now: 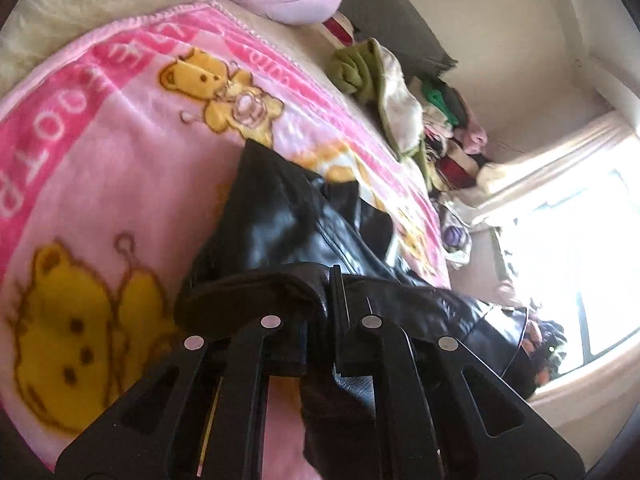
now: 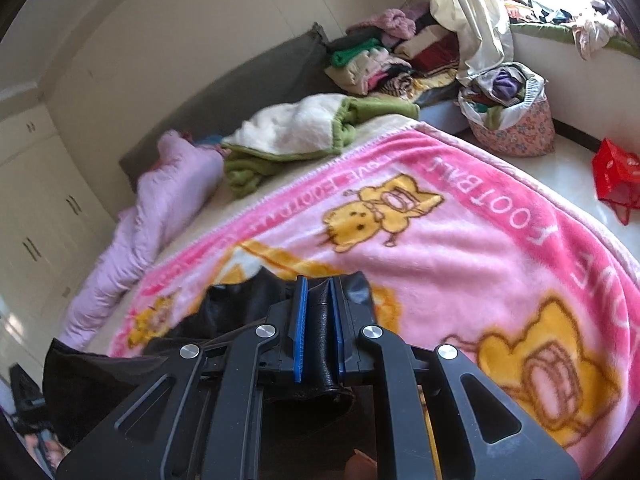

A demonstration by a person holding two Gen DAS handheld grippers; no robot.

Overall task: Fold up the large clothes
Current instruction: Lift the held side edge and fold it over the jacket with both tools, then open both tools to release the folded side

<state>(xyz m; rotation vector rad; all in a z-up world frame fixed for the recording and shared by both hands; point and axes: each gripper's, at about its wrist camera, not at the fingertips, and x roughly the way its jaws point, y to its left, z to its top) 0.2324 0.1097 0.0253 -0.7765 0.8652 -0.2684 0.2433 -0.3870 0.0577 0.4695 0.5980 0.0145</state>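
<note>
1. Left gripper [image 1: 326,300]: jaws pinched together on a fold of the black leather garment [image 1: 280,220]. The material bunches over the left finger and hangs below the tips. No gap shows between the jaws.

2. Right gripper [image 2: 320,320]: blue pads [image 2: 299,328] clamp a ridge of the same black leather. The pinched strip runs between the pads back toward the camera. The jaws stand almost fully closed, parted only by the leather.

3. Garment position: in the left wrist view it trails from the jaws out across the pink bear blanket [image 1: 120,140], part lifted, part resting in a heap. In the right wrist view a dark flap [image 2: 224,308] lies on the blanket just left of the fingers, with more draping off the near edge.

4. Surroundings: a green and cream fleece [image 2: 312,128] and a lilac quilt [image 2: 160,200] lie farther up the bed, well apart from the garment. Folded stacks [image 2: 380,60] and a floral bag [image 2: 512,120] stand beyond.

5. Step in hand, as I judge it: both ends are gripped, and the garment is being carried or spread before a fold. No neat crease shows yet.

6. Next move calls for: drawing the two grips apart to pull the leather taut, then lowering it flat on the blanket. Leather is heavy and slick, so slipping from the pads is a risk.
</note>
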